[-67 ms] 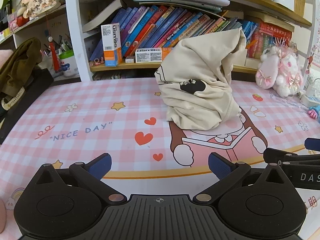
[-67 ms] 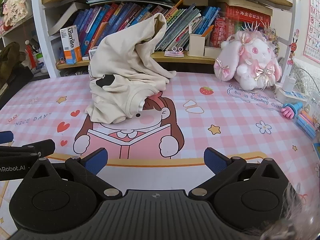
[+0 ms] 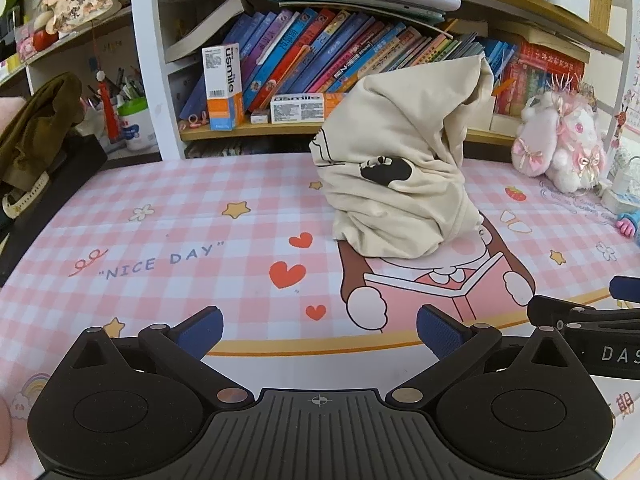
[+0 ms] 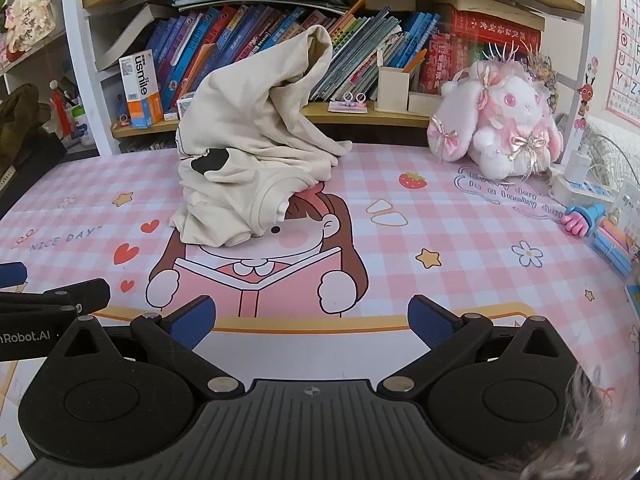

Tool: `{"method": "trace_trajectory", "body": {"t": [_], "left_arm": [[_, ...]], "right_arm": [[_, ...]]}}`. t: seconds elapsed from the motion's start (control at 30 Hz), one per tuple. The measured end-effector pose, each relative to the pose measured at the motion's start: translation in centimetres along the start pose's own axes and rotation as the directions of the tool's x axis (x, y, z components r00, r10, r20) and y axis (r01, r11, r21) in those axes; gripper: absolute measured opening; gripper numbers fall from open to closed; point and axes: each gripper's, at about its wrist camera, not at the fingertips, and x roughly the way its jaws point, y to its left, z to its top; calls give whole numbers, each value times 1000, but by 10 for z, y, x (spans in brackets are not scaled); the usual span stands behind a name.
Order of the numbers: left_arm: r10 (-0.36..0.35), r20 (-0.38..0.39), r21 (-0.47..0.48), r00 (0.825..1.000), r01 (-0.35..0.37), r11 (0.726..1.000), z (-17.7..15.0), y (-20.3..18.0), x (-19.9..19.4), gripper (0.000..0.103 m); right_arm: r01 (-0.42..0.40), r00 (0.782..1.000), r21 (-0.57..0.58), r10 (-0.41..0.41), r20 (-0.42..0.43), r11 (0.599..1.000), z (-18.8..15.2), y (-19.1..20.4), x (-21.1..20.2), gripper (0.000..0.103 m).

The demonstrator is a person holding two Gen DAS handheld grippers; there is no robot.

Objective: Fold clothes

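Both grippers [image 3: 318, 330] [image 4: 312, 320] released above a pink checked mat [image 3: 180, 216]; bookshelf [image 4: 256, 52] behind.

1. One cream garment [image 4: 256, 160] is lying heaped on the desk mat [image 4: 440, 240].
2. Two grippers, left gripper [image 3: 318, 330] and right gripper [image 4: 312, 320], are showing.
3. One plush rabbit [image 4: 496, 120] is sitting.
4. Two toothpaste boxes, one upright box [image 3: 223, 86] and one flat box [image 3: 298, 107], are standing by.

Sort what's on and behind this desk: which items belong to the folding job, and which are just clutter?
Job:
- cream shirt, heaped in a peak on the mat
- left tool, open
- right tool, open

Clutter:
- plush rabbit
- books
- usmile box
- olive garment
- power strip
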Motion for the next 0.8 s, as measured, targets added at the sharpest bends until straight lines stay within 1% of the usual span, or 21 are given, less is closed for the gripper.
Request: {"method": "trace_trajectory", "body": {"t": [0.3, 0.53, 0.8], "left_arm": [[-11, -10, -6, 1000, 11, 1000, -7, 4, 6, 103], [-1, -32, -14, 1000, 0, 1000, -4, 1, 6, 103], [-5, -41, -12, 999, 4, 1000, -3, 2, 5, 103]], "right_arm": [[-3, 1000, 1, 3, -6, 1000, -1, 0, 2, 103], [1, 1000, 9, -1, -11, 1000, -1, -1, 3, 103], [4, 1000, 16, -4, -24, 1000, -1, -1, 4, 103]]}}
